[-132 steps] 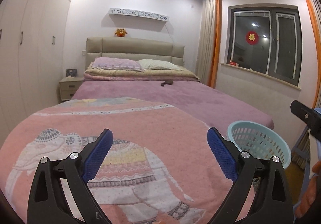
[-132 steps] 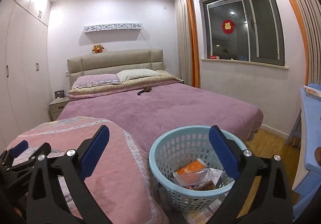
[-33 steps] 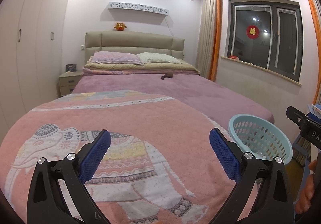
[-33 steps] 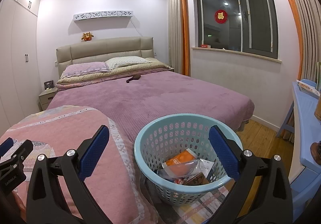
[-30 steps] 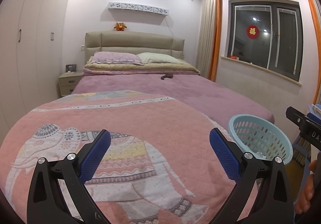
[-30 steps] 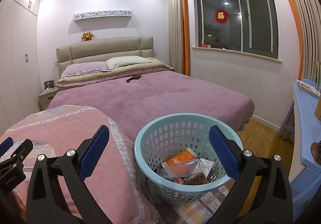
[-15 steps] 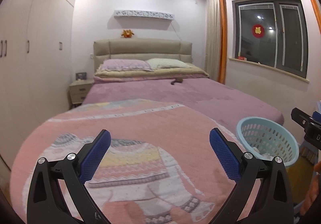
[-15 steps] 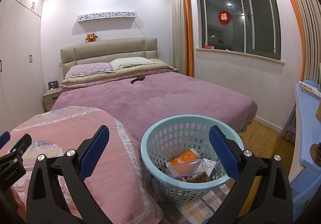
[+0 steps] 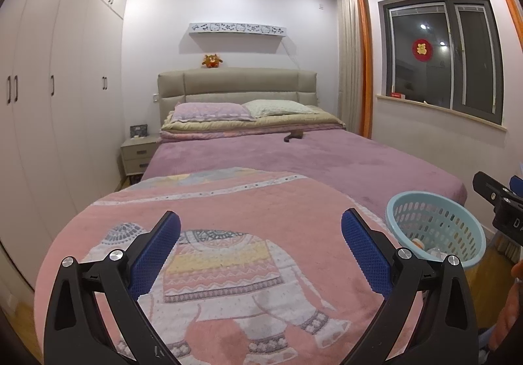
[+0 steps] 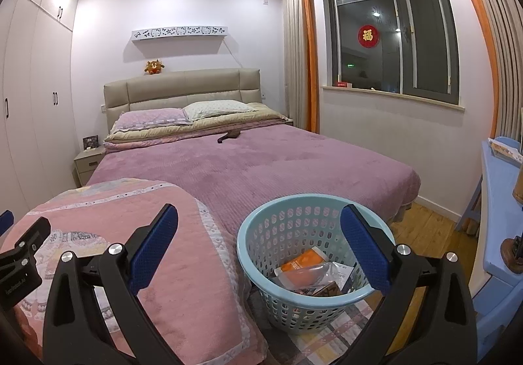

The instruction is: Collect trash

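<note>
Both tongs stand wide apart and hold nothing: the left tongs [image 9: 260, 242] at lower centre over the pink elephant blanket [image 9: 225, 253], the right tongs [image 10: 259, 235] at lower centre above the pale blue basket [image 10: 261, 235]. The trash [image 10: 309, 270], an orange packet and clear crinkled wrappers, lies in the basket's bottom, lower right of centre. It looks light, limp and slippery; pinching a wrapper's free edge seems best.

Your right hand-held gripper [image 10: 258, 240] is hovering wide open over the basket [image 10: 261, 234].
Wrappers [image 10: 307, 270] are lying inside it; the basket is sitting on the floor beside the bed [image 10: 261, 162].
</note>
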Motion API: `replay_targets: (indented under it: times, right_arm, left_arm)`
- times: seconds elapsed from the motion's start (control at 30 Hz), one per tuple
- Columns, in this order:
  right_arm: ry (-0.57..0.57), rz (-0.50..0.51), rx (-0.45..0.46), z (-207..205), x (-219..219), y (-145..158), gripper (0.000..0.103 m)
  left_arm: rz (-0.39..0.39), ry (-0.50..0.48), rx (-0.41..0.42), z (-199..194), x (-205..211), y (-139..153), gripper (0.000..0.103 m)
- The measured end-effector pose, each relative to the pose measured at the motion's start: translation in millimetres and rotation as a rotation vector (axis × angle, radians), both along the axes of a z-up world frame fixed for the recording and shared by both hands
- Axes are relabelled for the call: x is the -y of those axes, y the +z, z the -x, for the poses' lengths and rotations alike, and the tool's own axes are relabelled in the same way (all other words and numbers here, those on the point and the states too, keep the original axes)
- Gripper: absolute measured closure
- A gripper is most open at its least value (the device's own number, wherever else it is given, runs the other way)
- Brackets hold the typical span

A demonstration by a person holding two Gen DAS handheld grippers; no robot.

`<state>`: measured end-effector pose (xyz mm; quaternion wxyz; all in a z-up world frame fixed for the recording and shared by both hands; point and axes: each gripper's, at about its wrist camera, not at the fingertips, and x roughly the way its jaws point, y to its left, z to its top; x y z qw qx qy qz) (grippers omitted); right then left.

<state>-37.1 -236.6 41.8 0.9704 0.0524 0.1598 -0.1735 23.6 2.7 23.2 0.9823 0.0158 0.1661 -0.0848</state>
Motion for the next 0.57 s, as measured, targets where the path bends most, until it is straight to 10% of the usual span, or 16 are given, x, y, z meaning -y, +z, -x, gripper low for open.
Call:
replay_targets:
  times: [0.57]
  right_arm:
    - [0.033,0.029,-0.019,-18.5,-17.7,-1.4,0.008]
  left_arm:
    - [-0.001,0.039,-0.018,-10.9,-16.9,-0.4,0.007]
